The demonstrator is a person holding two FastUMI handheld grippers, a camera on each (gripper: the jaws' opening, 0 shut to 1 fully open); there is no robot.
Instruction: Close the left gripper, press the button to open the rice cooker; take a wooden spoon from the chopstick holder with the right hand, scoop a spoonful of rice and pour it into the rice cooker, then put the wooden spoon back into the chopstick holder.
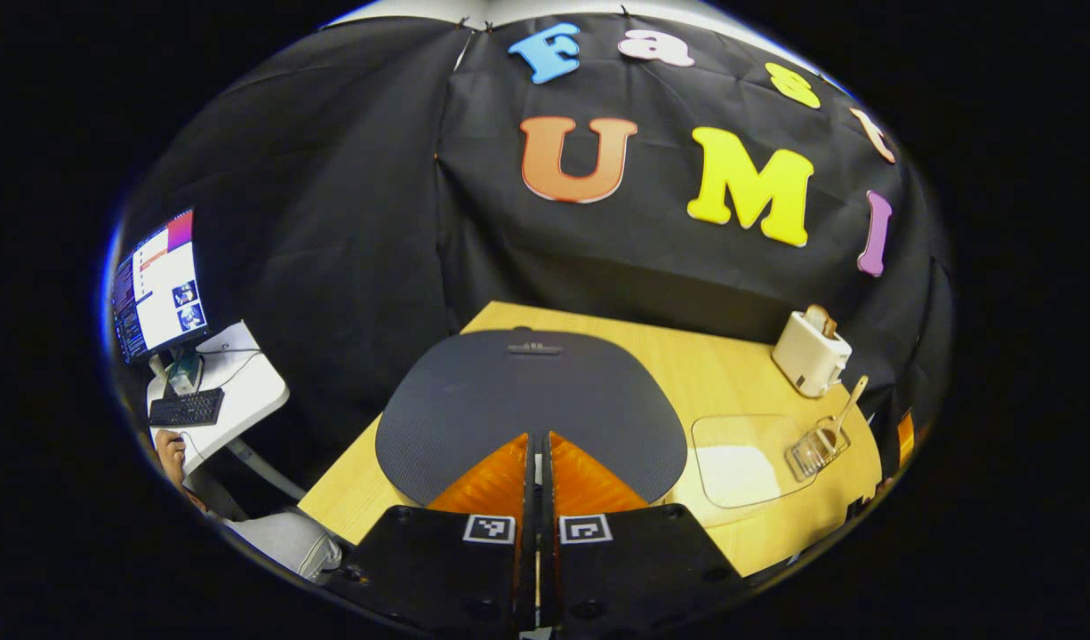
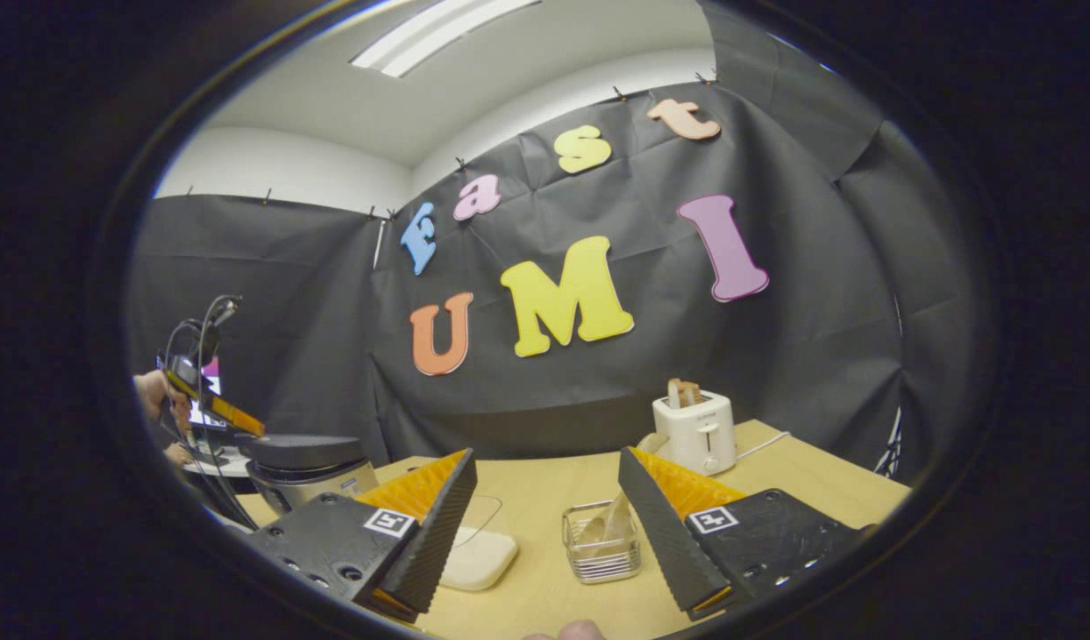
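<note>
The rice cooker (image 1: 527,400) shows its dark grey lid, closed, right under my left gripper (image 1: 538,437), whose fingers are shut together with nothing between them. In the right gripper view the cooker (image 2: 309,462) stands at the left, with the left gripper (image 2: 216,411) just over its lid in a hand (image 2: 149,391). My right gripper (image 2: 547,455) is open above the table. The clear chopstick holder (image 2: 598,556) sits between and below its fingers, apart from them, with the wooden spoon (image 2: 613,520) leaning inside. The holder (image 1: 816,449) and spoon (image 1: 852,400) lie right of the cooker. A clear container of rice (image 1: 741,462) (image 2: 478,556) rests beside the holder.
A white toaster (image 1: 810,353) (image 2: 694,431) with bread in it stands at the back of the wooden table (image 1: 714,364). To the left, off the table, is a small white desk (image 1: 234,391) with a monitor (image 1: 158,289) and a keyboard (image 1: 185,409).
</note>
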